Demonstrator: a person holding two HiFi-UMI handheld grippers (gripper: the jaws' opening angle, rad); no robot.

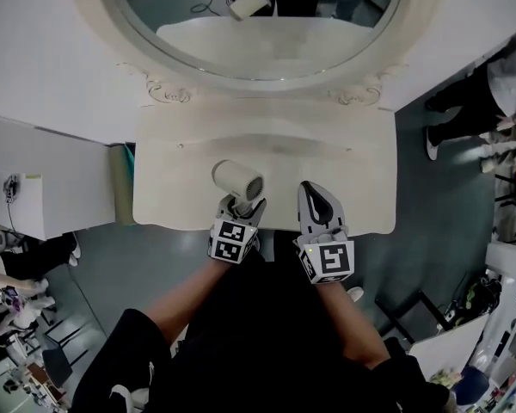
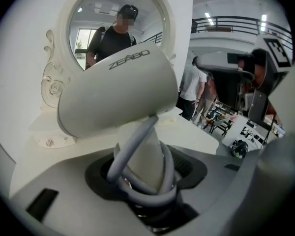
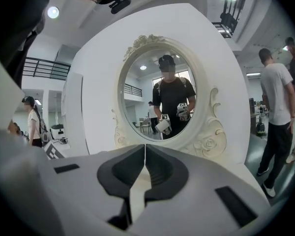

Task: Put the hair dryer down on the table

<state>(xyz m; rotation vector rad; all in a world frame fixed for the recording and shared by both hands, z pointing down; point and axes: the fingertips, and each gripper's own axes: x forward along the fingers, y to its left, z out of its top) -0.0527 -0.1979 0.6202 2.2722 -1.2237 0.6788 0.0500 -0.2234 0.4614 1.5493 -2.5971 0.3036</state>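
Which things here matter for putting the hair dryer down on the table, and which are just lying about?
In the job:
- hair dryer, its cord wound round it
- left gripper, clamped on the dryer
- table, where it goes

Just around:
- mirror
- right gripper, shut and empty
- people standing off to the sides

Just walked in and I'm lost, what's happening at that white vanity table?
A person stands at the vanity table with a gripper in each hand. The left gripper is clamped on a hair dryer by its handle, with the cord wound round it, and holds it over the table's front part. The right gripper is beside it, jaws together and empty. The dryer hasn't been released.
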